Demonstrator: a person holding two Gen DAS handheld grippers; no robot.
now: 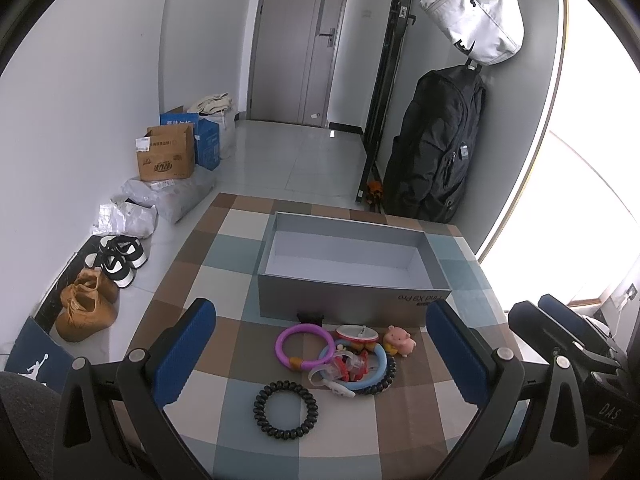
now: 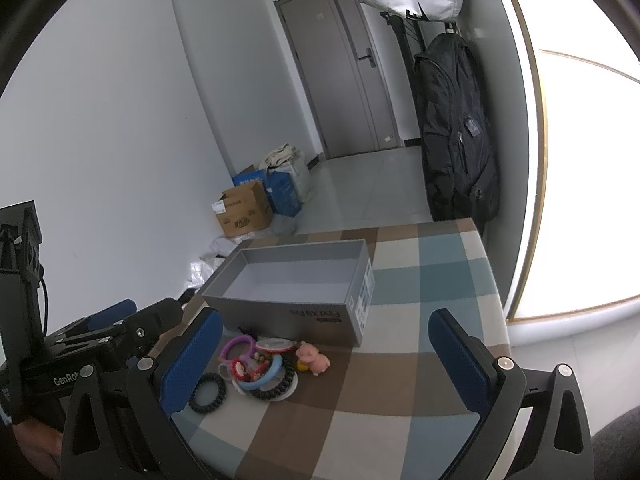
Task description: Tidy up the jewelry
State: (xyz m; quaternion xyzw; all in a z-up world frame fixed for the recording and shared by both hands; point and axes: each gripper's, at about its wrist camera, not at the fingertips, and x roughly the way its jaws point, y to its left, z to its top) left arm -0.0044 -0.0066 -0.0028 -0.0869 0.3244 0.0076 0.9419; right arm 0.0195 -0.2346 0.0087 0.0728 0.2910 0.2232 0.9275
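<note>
An empty grey box [image 1: 352, 300] stands open on the checked table [image 1: 224, 276]; it also shows in the right wrist view [image 2: 280, 314]. In front of it lies a pile of trinkets: a purple ring [image 1: 285, 342], a blue ring [image 1: 380, 364], a pink pig figure [image 1: 399, 340], red pieces [image 1: 352, 366] and a black coil hair tie [image 1: 285, 407]. The right wrist view shows the same purple ring [image 2: 236, 345], pig [image 2: 313, 359] and black coil tie [image 2: 207, 398]. My left gripper [image 1: 320, 354] is open above the pile. My right gripper [image 2: 325, 360] is open, to the right of the pile.
Shoes [image 1: 90, 306], cardboard boxes [image 1: 166, 158] and bags lie on the floor left of the table. A black backpack [image 1: 438, 140] and a white bag [image 1: 480, 12] hang at the back right. The right gripper's body [image 1: 568, 344] shows at the left view's right edge.
</note>
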